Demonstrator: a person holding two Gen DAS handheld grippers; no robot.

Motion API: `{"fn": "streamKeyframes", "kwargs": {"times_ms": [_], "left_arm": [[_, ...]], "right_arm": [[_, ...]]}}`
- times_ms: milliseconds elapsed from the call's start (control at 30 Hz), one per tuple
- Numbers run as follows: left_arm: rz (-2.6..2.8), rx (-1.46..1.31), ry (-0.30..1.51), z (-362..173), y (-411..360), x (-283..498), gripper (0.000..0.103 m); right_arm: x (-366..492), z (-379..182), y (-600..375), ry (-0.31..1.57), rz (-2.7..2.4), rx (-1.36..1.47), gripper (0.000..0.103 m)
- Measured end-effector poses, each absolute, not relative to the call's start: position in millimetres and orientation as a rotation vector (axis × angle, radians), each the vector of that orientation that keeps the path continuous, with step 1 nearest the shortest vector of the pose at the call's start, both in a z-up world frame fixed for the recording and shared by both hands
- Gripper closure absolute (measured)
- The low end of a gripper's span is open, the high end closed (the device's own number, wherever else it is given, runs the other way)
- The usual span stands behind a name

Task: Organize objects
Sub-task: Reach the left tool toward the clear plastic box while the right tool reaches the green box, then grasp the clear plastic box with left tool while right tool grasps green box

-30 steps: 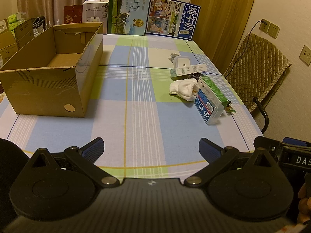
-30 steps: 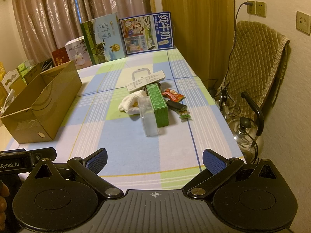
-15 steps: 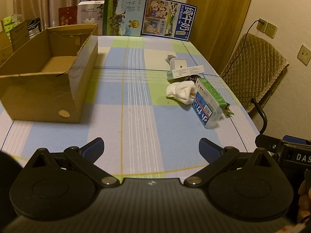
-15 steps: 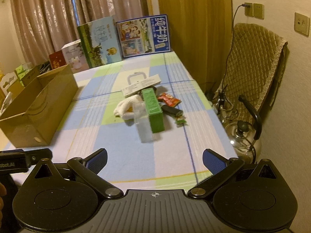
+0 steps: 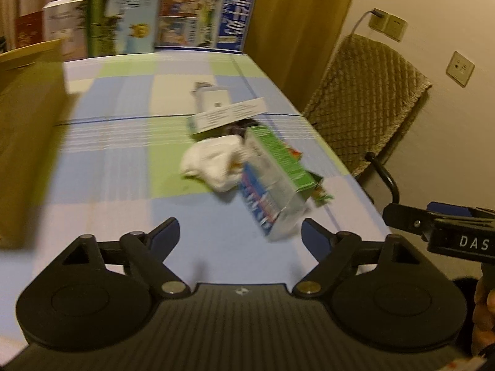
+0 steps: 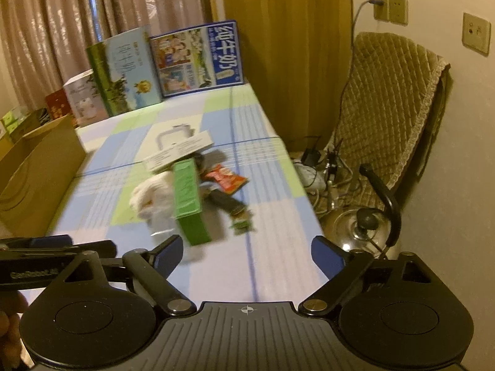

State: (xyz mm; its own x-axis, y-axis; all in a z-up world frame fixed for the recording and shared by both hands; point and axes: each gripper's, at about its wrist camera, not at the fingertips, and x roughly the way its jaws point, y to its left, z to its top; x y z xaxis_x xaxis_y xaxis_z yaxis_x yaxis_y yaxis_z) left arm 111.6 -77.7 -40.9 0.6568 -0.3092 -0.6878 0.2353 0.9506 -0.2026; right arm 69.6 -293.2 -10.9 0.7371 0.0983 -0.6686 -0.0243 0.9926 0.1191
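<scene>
A loose cluster of small items lay toward the right edge of the checked tablecloth, about midway along the table's length. At its near end stood a green box on its long edge, touching a clear packet with blue and red print on its left side. A crumpled white cloth rested against both, on the side toward the middle of the surface. Behind them a long white carton lay slanted across a white device with a handle. On the right of the green box were a red snack packet, a dark slim object (too blurred to identify) and a small green wrapper, near the right edge.

The left gripper hovered over the near end of the surface, fingers spread wide and holding nothing, the clear packet just beyond its right finger. The right gripper was likewise spread wide and empty, the green box just ahead of its left finger.

A cardboard box sat along the left edge. Milk cartons stood across the far edge, and a quilted chair stood beyond the right edge.
</scene>
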Motion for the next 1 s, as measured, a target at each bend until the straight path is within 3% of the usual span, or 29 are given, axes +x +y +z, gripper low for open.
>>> {"fn": "streamKeyframes", "kwargs": {"times_ms": [133,233,300,400,533,600,667,833,900,933,1000], "left_arm": [[-0.365,-0.091,0.804,-55.6,-101.3,135.2,0.031],[-0.408,-0.068,0.823,-69.5,-116.2,148.9,0.041],[-0.422,-0.052,0.834,-75.9,-120.8,154.4,0.058],[-0.4,-0.013,0.825,-74.2,-114.0,153.5,0.069],[-0.349,0.074,0.814,-72.8,-96.7,154.3,0.074],[-0.37,0.086,0.814,-74.6,-91.0,159.2,0.074],[-0.376,0.098,0.816,-73.0,-87.9,161.4,0.074],[-0.365,0.14,0.797,-66.8,-71.5,146.5,0.075],[-0.36,0.145,0.803,-65.8,-63.7,138.4,0.075],[-0.357,0.149,0.802,-65.5,-59.5,133.4,0.076],[-0.357,0.146,0.8,-64.9,-53.5,126.4,0.076]], "right_arm": [[85.1,-16.0,-308.8,0.75,0.036,0.116,0.016],[94.1,-18.9,-318.0,0.76,0.021,0.132,0.016],[99.6,-21.1,-323.4,0.769,0.021,0.154,0.016],[107.0,-22.6,-321.8,0.774,0.046,0.147,0.016],[115.9,-28.1,-300.7,0.774,0.138,0.106,0.017],[122.8,-32.0,-286.4,0.777,0.187,0.085,0.027],[132.9,-36.5,-272.2,0.787,0.233,0.073,0.048],[157.6,-47.4,-247.1,0.802,0.286,0.039,0.052],[165.5,-52.0,-242.1,0.812,0.294,0.02,0.059],[169.2,-54.5,-239.2,0.819,0.3,0.015,0.071],[171.1,-57.4,-235.2,0.834,0.298,0.008,0.076]]}}
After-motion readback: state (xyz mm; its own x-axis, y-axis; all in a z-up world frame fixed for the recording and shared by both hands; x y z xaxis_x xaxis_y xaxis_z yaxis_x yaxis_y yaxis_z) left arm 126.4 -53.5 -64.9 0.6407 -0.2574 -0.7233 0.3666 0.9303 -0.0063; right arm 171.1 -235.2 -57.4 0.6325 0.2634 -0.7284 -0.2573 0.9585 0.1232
